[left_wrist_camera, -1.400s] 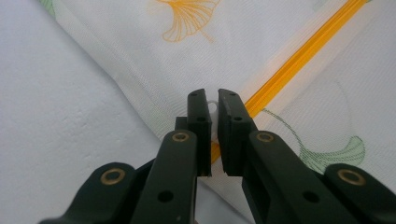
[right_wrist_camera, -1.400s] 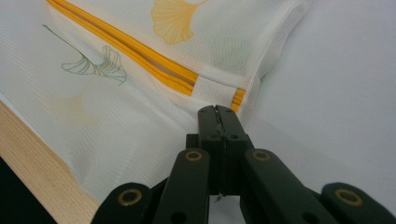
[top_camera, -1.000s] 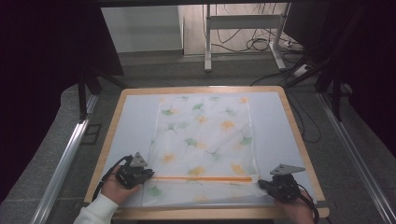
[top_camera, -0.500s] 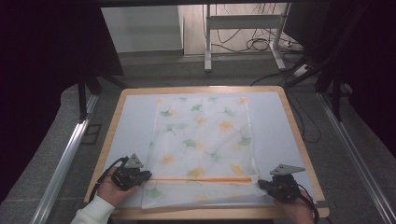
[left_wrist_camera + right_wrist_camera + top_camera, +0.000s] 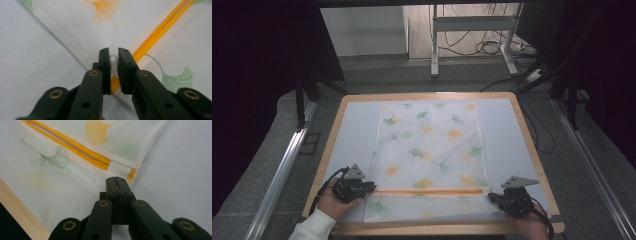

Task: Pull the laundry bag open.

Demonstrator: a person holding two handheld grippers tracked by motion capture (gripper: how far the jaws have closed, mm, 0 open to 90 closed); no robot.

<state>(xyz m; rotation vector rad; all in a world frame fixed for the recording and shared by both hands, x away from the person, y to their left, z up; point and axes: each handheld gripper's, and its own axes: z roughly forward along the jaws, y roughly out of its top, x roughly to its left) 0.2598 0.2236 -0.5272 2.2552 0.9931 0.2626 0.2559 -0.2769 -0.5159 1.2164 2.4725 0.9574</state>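
Observation:
A white cloth bag [image 5: 429,150] printed with green and orange ginkgo leaves lies flat on the table. An orange zipper [image 5: 427,191] runs across its near end. My left gripper [image 5: 371,187] sits at the zipper's left end. In the left gripper view its jaws [image 5: 113,51] have just been opening and stand slightly apart, with the white pull tab [image 5: 113,62] between them. My right gripper [image 5: 492,196] is at the zipper's right end. In the right gripper view it [image 5: 116,178] is shut on the bag's cloth edge, just below the zipper [image 5: 75,150].
The table has a pale top and a wooden rim [image 5: 532,150]; its near edge [image 5: 20,205] runs close behind the right gripper. Metal rails flank the table. Beyond it stand a desk frame [image 5: 472,30] and floor cables.

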